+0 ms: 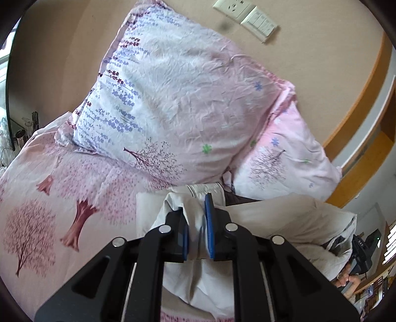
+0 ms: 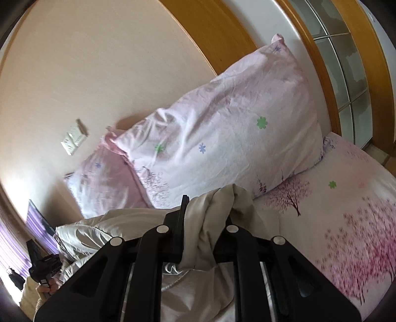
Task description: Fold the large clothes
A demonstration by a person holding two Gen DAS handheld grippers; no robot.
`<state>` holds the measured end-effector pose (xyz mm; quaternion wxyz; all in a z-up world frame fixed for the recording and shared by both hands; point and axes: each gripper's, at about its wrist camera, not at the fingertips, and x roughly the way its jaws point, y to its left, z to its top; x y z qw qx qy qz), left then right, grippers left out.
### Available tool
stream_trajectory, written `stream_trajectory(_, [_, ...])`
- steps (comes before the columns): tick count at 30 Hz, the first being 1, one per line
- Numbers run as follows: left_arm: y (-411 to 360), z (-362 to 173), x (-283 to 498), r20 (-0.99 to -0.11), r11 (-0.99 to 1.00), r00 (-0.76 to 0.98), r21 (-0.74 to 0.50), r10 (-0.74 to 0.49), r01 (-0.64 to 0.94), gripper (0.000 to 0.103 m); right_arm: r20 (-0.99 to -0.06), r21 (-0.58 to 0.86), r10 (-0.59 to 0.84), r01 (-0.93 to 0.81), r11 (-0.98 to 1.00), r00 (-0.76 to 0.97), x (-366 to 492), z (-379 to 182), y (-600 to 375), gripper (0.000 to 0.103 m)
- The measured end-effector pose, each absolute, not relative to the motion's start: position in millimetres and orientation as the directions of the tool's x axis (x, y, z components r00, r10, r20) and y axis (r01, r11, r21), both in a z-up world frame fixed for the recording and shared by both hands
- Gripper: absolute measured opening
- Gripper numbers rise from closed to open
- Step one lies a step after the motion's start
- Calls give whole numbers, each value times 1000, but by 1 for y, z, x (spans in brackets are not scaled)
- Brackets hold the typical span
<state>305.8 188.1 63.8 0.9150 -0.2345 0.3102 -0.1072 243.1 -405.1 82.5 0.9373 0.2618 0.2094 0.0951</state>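
A large beige garment (image 1: 279, 218) with a silvery lining is held up over the bed between both grippers. My left gripper (image 1: 195, 223) is shut on a bunched fold of it; the blue pads (image 1: 210, 230) press the cloth from both sides. In the right wrist view my right gripper (image 2: 205, 223) is shut on another bunched part of the garment (image 2: 212, 210). The cloth sags to the left there, with shiny lining (image 2: 84, 235) showing. The other hand and gripper show at the edge of each view.
Two pink floral pillows (image 1: 173, 106) (image 2: 222, 138) lean on the beige wall at the bed head. The pink tree-print sheet (image 1: 49, 210) (image 2: 346, 218) covers the bed. A wall socket and switch (image 1: 250, 17) sit above. A wooden door frame (image 2: 321, 62) stands at the right.
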Motion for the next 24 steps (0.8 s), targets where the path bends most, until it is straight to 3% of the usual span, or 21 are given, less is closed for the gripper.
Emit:
stream_trajectory(6, [187, 52, 356, -555, 868, 768, -497, -320, 2, 13, -457, 474, 239, 7, 881, 857, 304, 75, -396, 13])
stream_trajectory(15, [186, -9, 417, -669, 841, 669, -528, -325, -119, 16, -730, 453, 196, 249, 856, 654, 390, 12, -400, 17])
stream_trajectory(20, [182, -29, 438, -732, 837, 600, -517, -323, -181, 17, -833, 437, 212, 371, 819, 511, 416, -13, -404, 27])
stream_trajectory(24, [183, -30, 442, -740, 823, 575, -536, -350, -189, 20, -850, 455, 246, 414, 788, 466, 420, -14, -411, 35])
